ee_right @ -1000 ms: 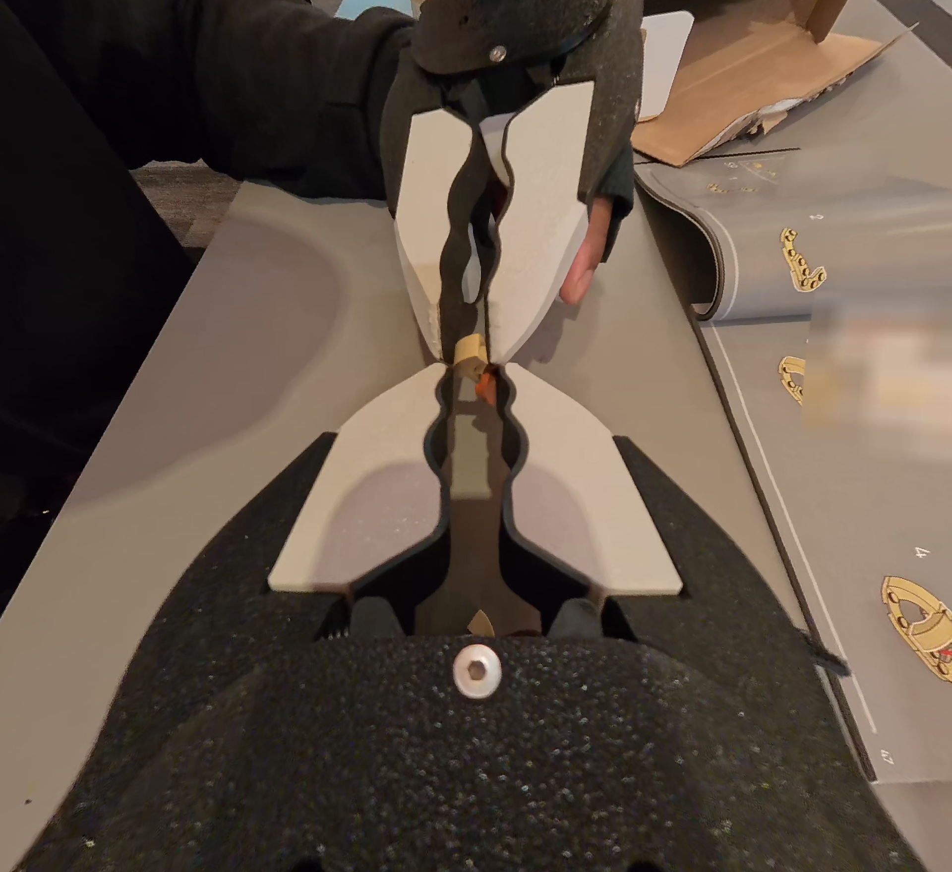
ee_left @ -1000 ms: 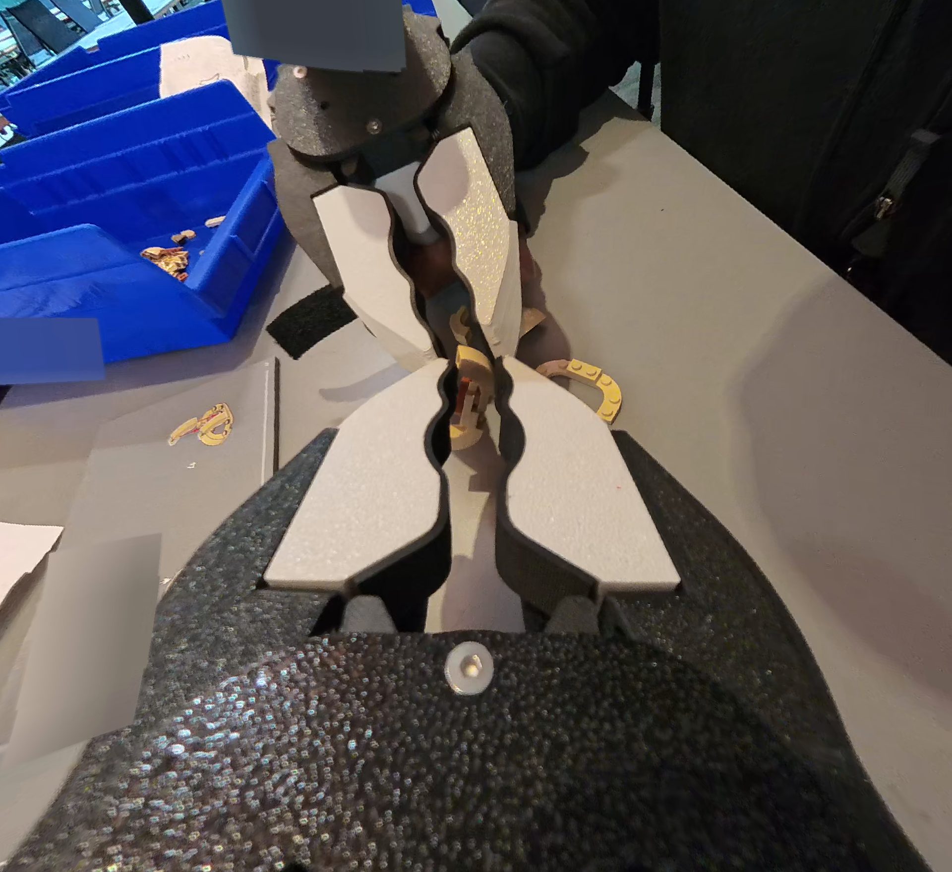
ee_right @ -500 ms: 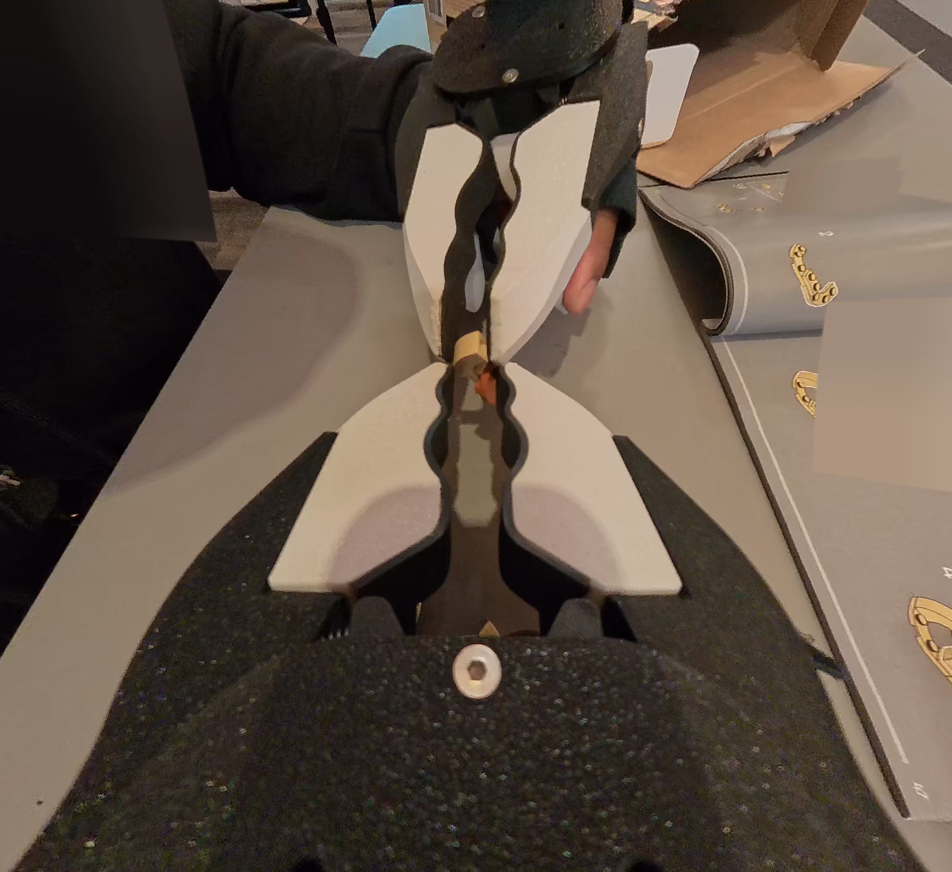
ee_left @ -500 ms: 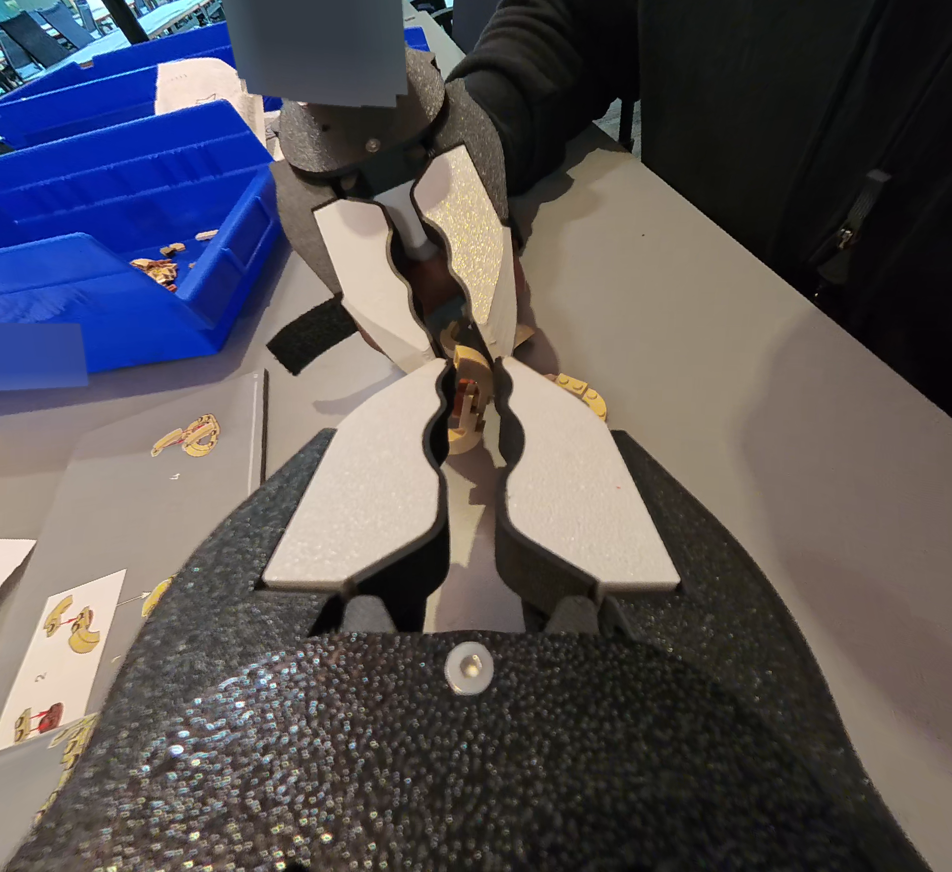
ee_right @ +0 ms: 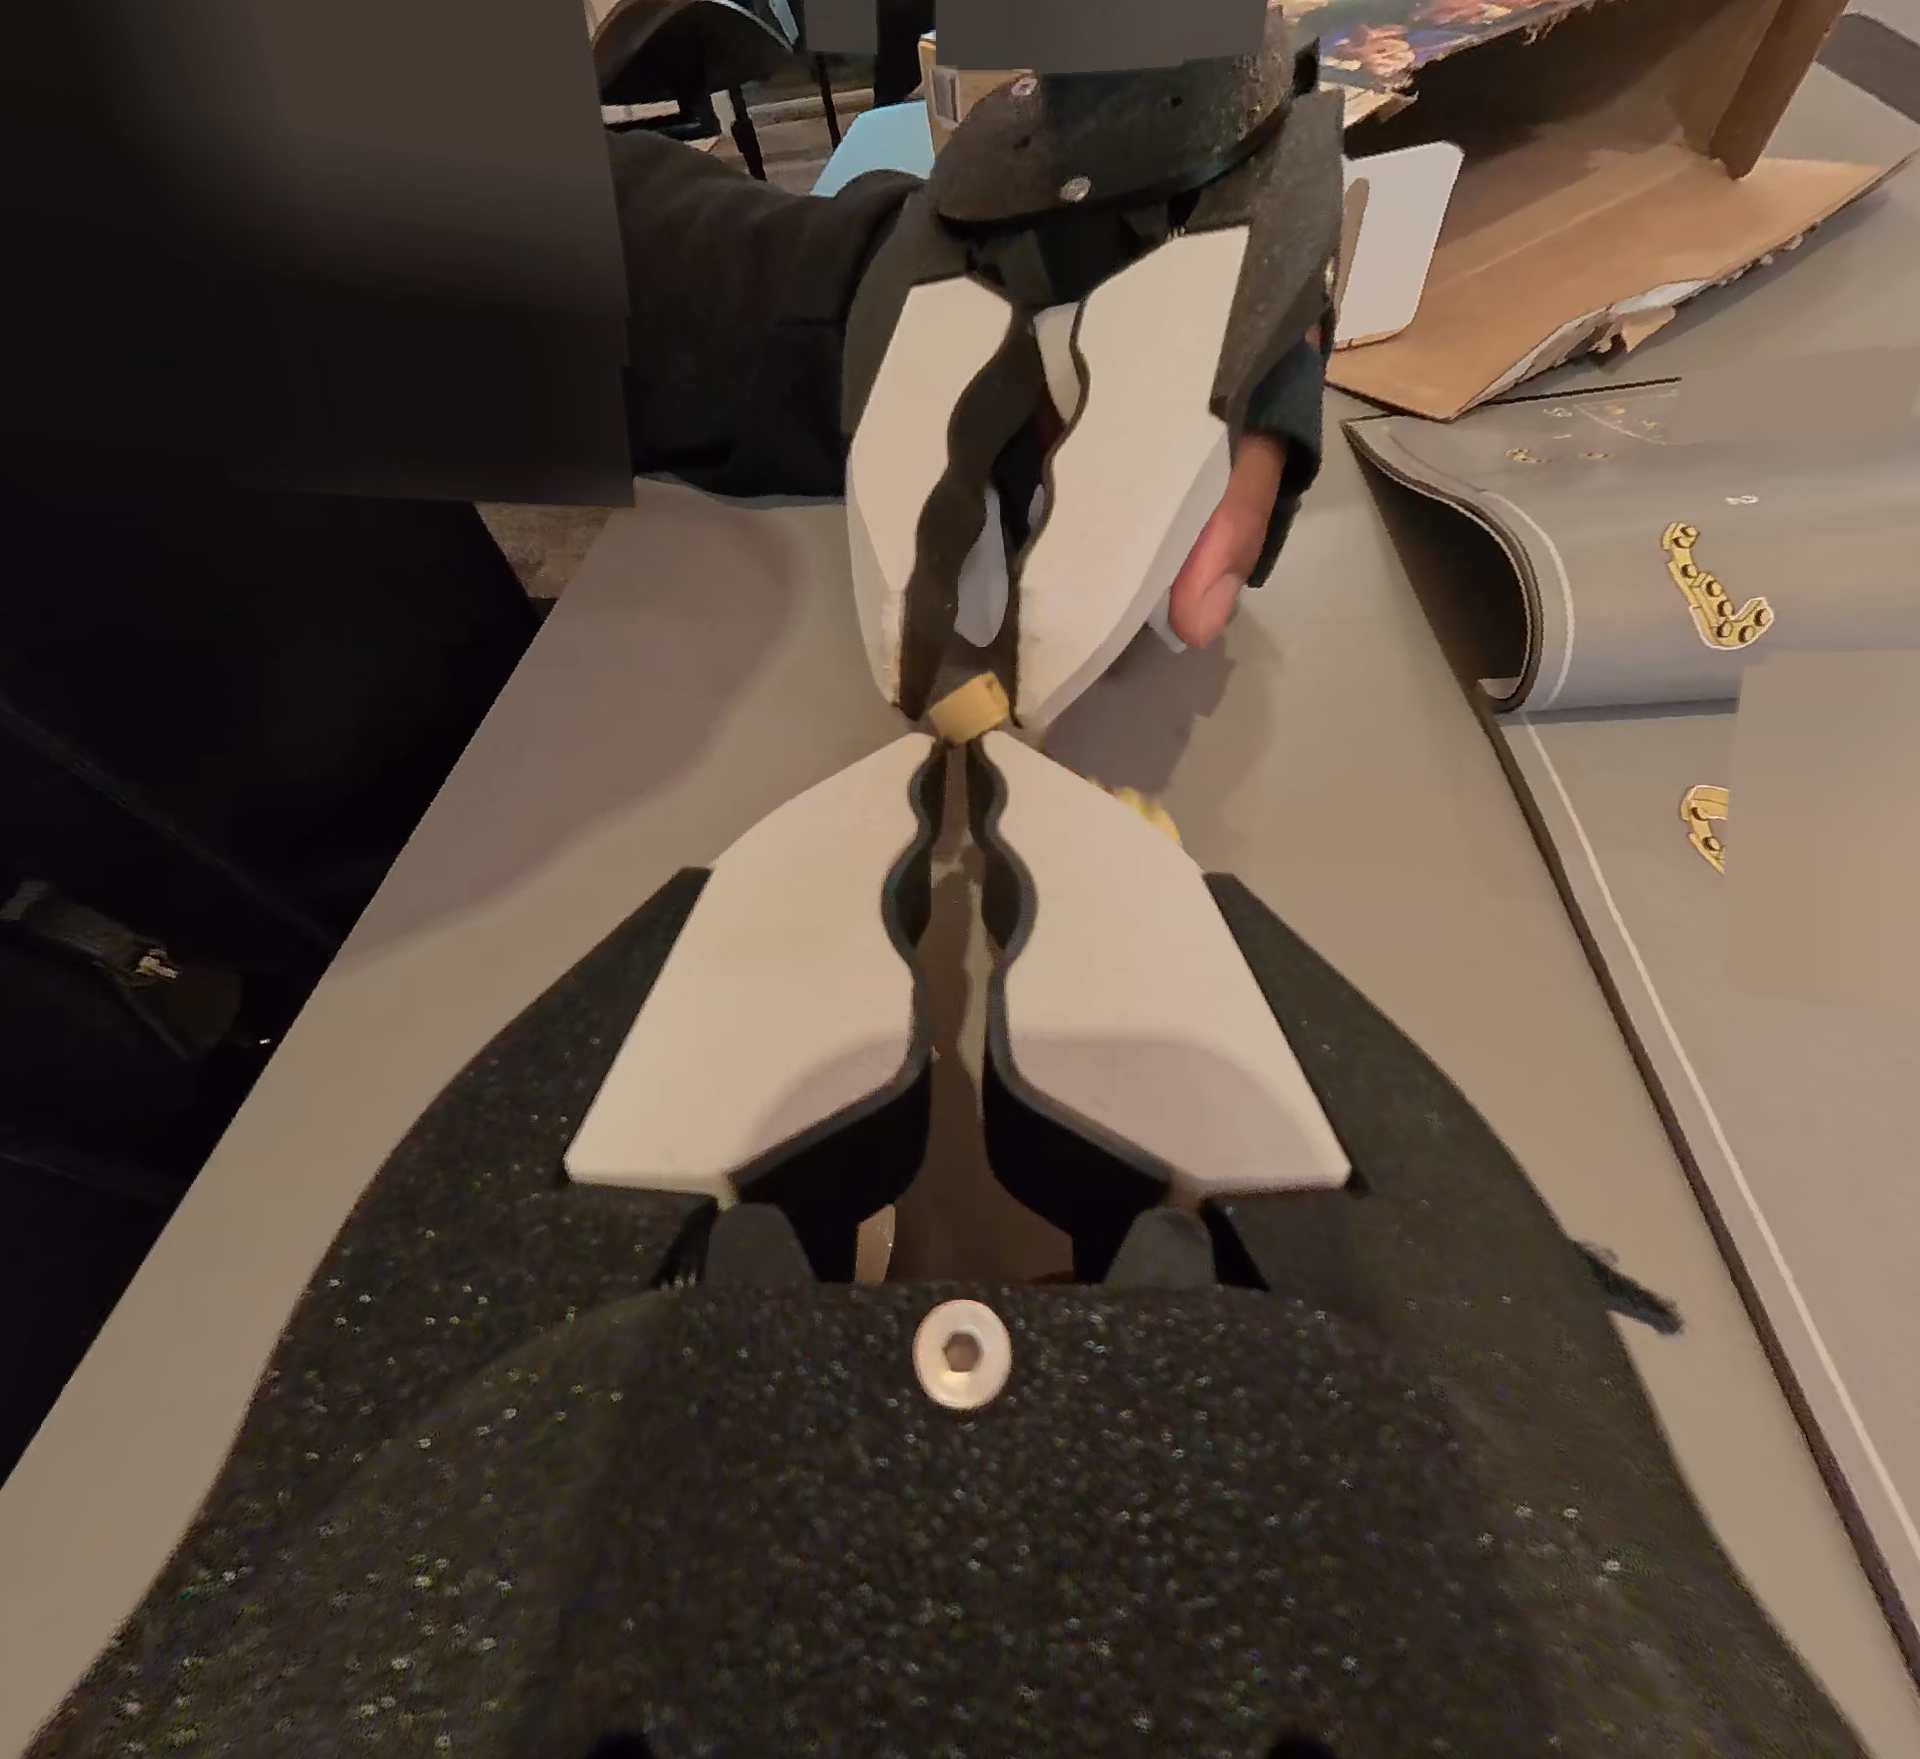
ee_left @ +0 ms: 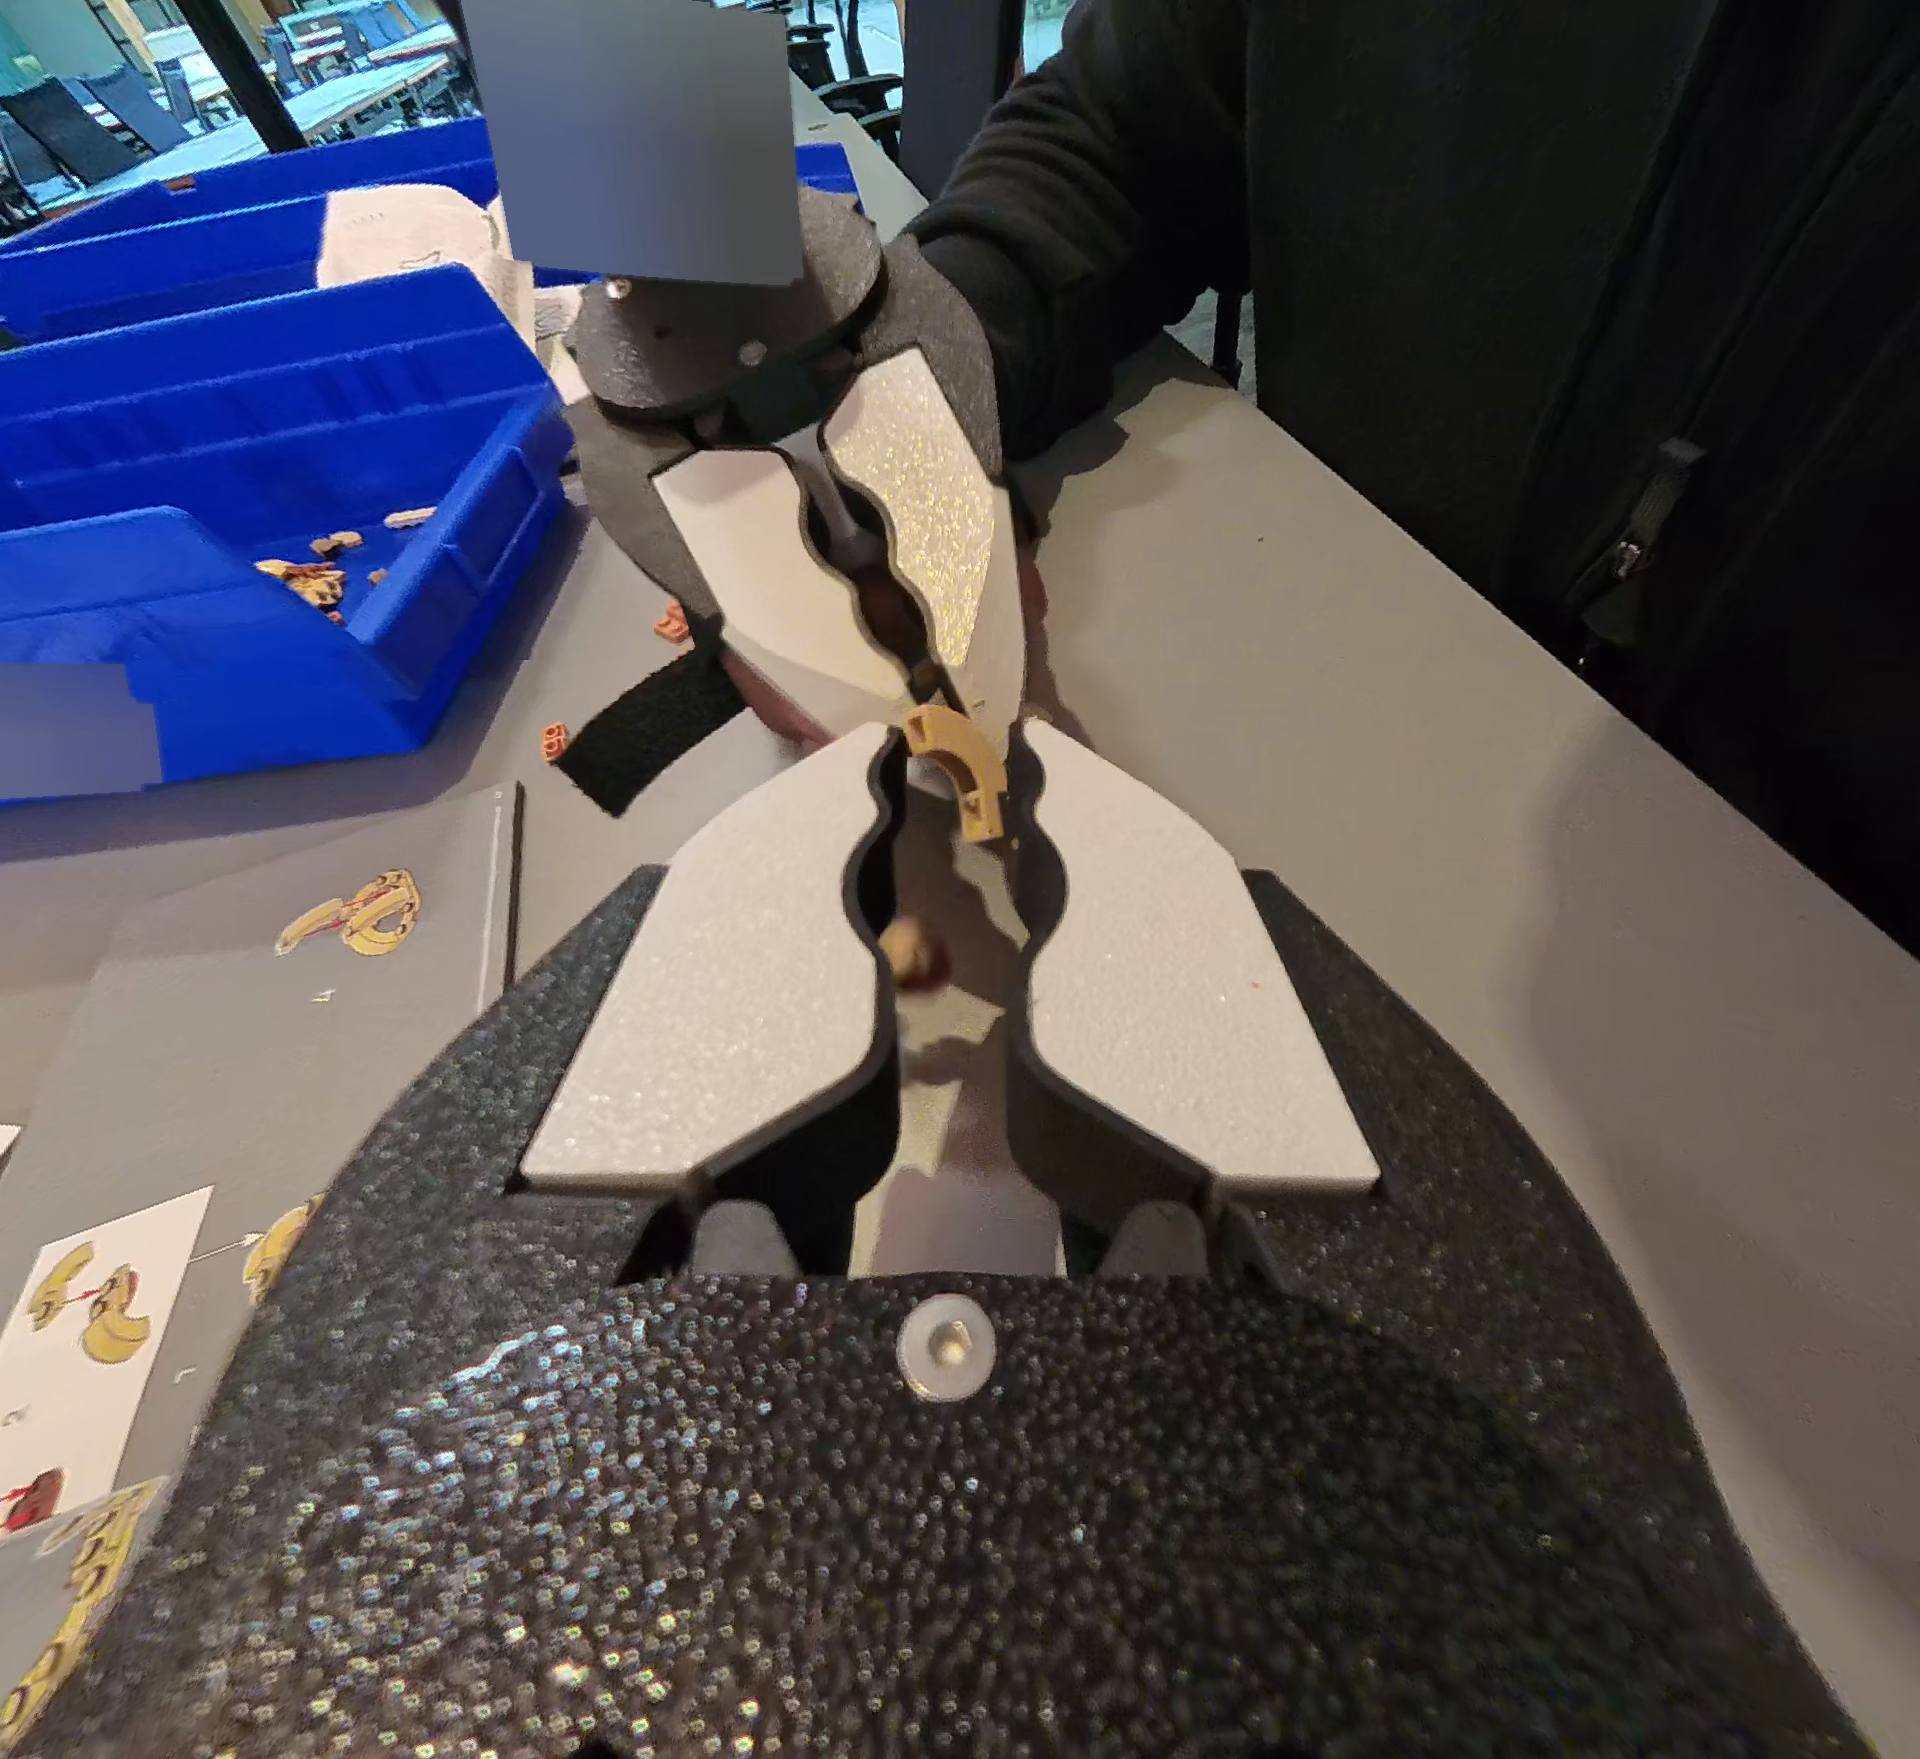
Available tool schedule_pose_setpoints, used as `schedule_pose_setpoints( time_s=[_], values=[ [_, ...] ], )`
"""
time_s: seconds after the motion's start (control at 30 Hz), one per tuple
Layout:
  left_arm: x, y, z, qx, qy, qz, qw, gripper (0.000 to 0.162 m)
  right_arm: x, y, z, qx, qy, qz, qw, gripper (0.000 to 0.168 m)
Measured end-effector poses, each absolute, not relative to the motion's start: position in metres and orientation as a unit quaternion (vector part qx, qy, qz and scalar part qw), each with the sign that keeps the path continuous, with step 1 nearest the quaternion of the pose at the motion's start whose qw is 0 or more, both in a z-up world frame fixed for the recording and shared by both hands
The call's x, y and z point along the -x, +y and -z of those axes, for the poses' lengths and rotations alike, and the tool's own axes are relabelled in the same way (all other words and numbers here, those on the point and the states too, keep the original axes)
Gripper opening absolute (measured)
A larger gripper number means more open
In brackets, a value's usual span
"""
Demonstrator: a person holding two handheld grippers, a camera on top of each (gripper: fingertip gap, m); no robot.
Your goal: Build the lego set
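My left gripper [ee_left: 956,741] is shut on a tan curved lego piece [ee_left: 961,764] and holds it above the grey table [ee_left: 1351,774]. In the right wrist view the piece [ee_right: 968,703] sits between the left gripper's tips. My right gripper [ee_right: 956,748] faces it tip to tip, jaws almost together, touching the piece's end; I cannot tell whether it pinches it. It also shows in the left wrist view [ee_left: 930,693]. A small tan and red-brown piece [ee_left: 914,956] shows blurred below, between my left fingers.
Blue bins [ee_left: 260,483] with loose pieces stand at the left. An instruction booklet [ee_left: 312,982] lies beside them and also shows in the right wrist view [ee_right: 1662,587]. A torn cardboard box [ee_right: 1558,182] lies behind. Small orange pieces [ee_left: 556,741] and a black strip [ee_left: 649,733] lie on the table. A person in black stands at the table edge. Less than 4 cm separates the two grippers' tips.
The red-brown part is gone from the tan piece, and a small blurred piece now shows below it. My right gripper's jaws have closed narrower. Both grippers have lifted slightly.
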State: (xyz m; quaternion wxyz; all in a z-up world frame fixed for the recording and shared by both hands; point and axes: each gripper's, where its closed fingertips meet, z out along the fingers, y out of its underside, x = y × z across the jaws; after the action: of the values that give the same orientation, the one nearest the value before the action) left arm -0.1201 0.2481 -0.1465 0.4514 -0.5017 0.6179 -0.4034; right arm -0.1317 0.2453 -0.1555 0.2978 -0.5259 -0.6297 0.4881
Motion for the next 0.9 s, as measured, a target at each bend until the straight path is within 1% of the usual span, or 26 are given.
schedule_pose_setpoints(
  time_s=[0.27,0.43,0.57,0.67,0.83,0.9],
  values=[
    [0.121,0.252,0.150,0.511,0.613,0.401,0.450,0.017,0.132,0.248,0.159,0.536,-0.628,-0.482,0.293,0.004],
    [0.130,0.258,0.145,0.523,0.614,0.382,0.451,0.017,0.130,0.257,0.167,0.555,-0.636,-0.448,0.294,0.005],
    [0.142,0.264,0.176,0.580,0.644,0.321,0.382,0.016,0.131,0.268,0.180,0.574,-0.654,-0.383,0.309,0.006],
    [0.154,0.273,0.204,0.637,0.648,0.269,0.320,0.016,0.133,0.277,0.195,0.591,-0.670,-0.317,0.319,0.013],
    [0.158,0.275,0.212,0.677,0.616,0.283,0.285,0.016,0.141,0.277,0.214,0.614,-0.683,-0.274,0.286,0.024],
    [0.160,0.277,0.215,0.690,0.609,0.277,0.277,0.016,0.144,0.280,0.220,0.628,-0.680,-0.260,0.276,0.021]
  ],
)
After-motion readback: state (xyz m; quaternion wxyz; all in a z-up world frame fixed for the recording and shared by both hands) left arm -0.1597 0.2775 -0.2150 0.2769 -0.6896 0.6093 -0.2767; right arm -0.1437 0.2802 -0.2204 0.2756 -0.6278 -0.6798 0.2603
